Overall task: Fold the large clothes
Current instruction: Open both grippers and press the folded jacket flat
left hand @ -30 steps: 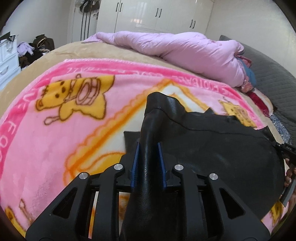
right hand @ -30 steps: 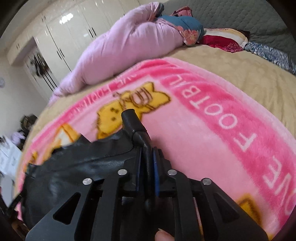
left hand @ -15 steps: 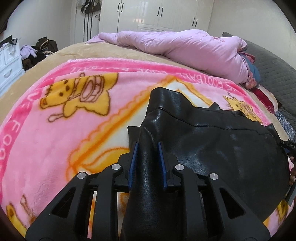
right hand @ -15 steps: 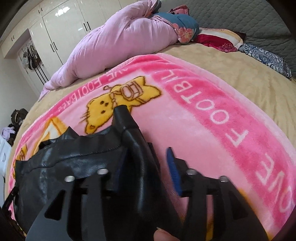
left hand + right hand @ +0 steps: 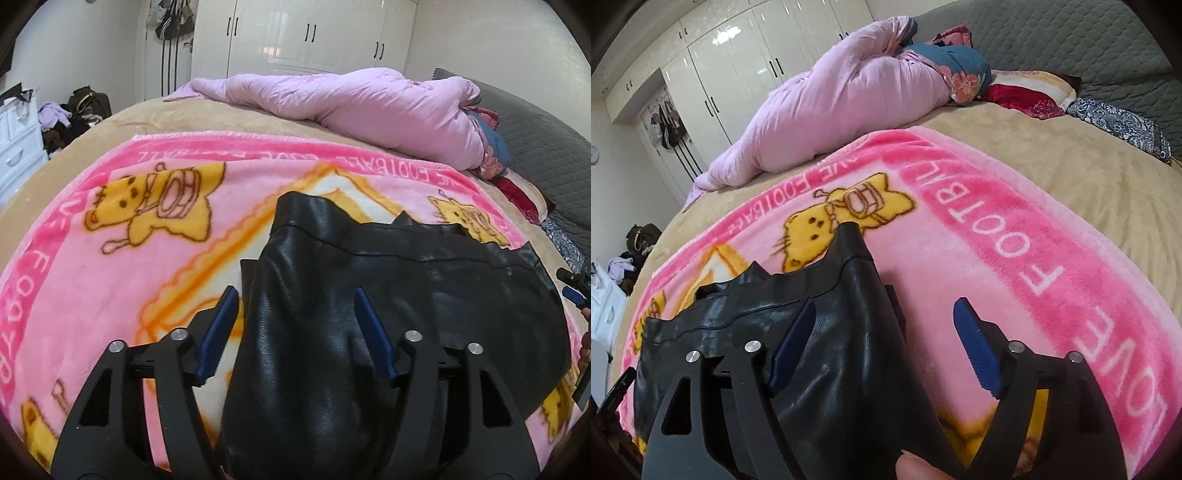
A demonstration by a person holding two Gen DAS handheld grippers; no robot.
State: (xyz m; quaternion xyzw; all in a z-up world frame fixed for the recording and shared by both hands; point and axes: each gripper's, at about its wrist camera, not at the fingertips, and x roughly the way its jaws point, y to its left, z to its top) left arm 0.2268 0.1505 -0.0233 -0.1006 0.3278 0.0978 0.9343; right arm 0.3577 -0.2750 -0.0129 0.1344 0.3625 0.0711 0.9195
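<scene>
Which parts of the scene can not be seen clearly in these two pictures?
- Near part of the black leather garment: left wrist view, hidden by the claw's frame and cut by the bottom edge.
- Right claw: left wrist view, cut by the right edge.
- White dresser: right wrist view, cut off at left.

Left gripper (image 5: 293, 321), right gripper (image 5: 884, 325): jaws opening.

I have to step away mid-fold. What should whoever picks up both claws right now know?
Left claw: jaws opening, a ridge of the black leather garment between them, pads off it.
Right claw: jaws opening, the garment's other edge by its left pad, not gripped.
The garment lies folded over on the pink blanket.
Done: this fold is laid down and released.
Left: likely back both claws off, then fold again if needed.
</scene>
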